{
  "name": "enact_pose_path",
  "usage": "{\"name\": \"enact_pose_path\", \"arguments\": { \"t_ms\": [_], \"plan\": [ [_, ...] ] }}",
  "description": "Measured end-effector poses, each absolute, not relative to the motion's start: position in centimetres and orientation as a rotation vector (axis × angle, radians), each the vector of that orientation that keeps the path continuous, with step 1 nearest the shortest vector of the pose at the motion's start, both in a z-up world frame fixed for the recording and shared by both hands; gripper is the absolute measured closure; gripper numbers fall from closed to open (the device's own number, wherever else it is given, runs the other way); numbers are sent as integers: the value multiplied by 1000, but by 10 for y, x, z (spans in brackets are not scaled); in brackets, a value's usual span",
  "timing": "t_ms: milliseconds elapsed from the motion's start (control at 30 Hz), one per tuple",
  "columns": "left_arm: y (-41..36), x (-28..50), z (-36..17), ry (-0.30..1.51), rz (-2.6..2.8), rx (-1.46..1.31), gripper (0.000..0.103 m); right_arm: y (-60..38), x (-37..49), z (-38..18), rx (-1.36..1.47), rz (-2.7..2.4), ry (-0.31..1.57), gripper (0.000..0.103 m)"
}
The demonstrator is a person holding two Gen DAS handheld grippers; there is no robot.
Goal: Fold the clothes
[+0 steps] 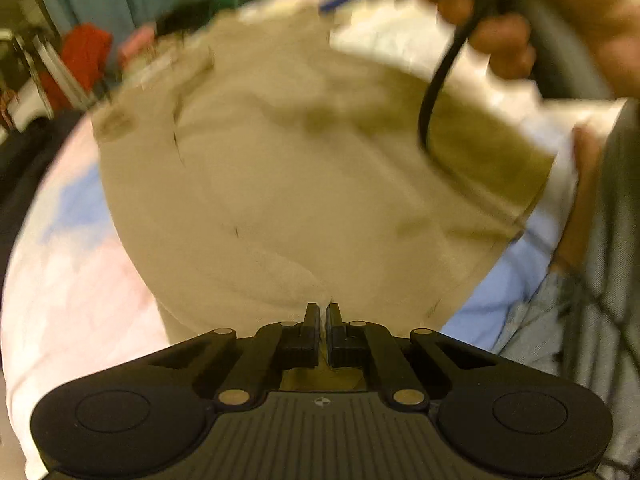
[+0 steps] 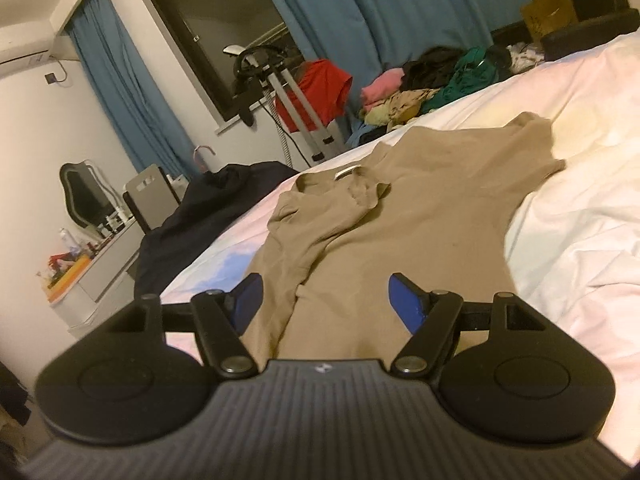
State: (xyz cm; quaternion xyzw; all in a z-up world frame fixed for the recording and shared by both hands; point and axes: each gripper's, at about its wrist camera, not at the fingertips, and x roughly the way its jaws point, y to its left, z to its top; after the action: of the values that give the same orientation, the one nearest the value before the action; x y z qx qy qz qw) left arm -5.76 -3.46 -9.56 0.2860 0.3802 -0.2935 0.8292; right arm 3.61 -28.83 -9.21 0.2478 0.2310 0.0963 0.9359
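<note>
We find the left tool (image 1: 323,314) angled steeply down over the bed (image 2: 580,208), its jaws pinched shut on the near hem of the tan shirt (image 2: 420,208) (this view is blurred). The right tool (image 2: 326,298) points shallowly along the shirt, jaws apart, gripping nothing. The shirt lies spread on the bed.

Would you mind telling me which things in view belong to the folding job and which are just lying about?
Part of the job:
- tan shirt, spread on the bed
- left gripper, shut, apparently pinching the shirt's edge
- right gripper, open above the shirt

Lying about:
- clothes pile at the bed's far edge
- red garment
- dark bag
- cardboard box
</note>
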Motion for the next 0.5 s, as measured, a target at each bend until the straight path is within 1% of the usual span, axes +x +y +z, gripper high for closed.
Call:
{"name": "enact_pose_path", "arguments": {
  "t_ms": [67,133,267,333,433,467,500],
  "plan": [
    [-28,-71,-78,742,-608,565,100,-290,32,-90,507,194,462,30],
    [-27,-78,-69,730,-611,508,100,-292,28,-87,501,189,449,30],
    [-34,-77,-84,791,-606,450,99,-290,23,-81,455,170,418,30],
    [-39,-66,-95,839,-595,422,95,-289,20,-78,428,158,403,30],
    [-40,-53,-101,863,-579,367,72,-288,14,-76,389,141,389,30],
    [-39,-50,-99,854,-577,353,54,-289,11,-75,379,136,385,30],
    [-37,-49,-95,837,-572,340,39,-290,8,-74,371,132,380,30]
  ]
}}
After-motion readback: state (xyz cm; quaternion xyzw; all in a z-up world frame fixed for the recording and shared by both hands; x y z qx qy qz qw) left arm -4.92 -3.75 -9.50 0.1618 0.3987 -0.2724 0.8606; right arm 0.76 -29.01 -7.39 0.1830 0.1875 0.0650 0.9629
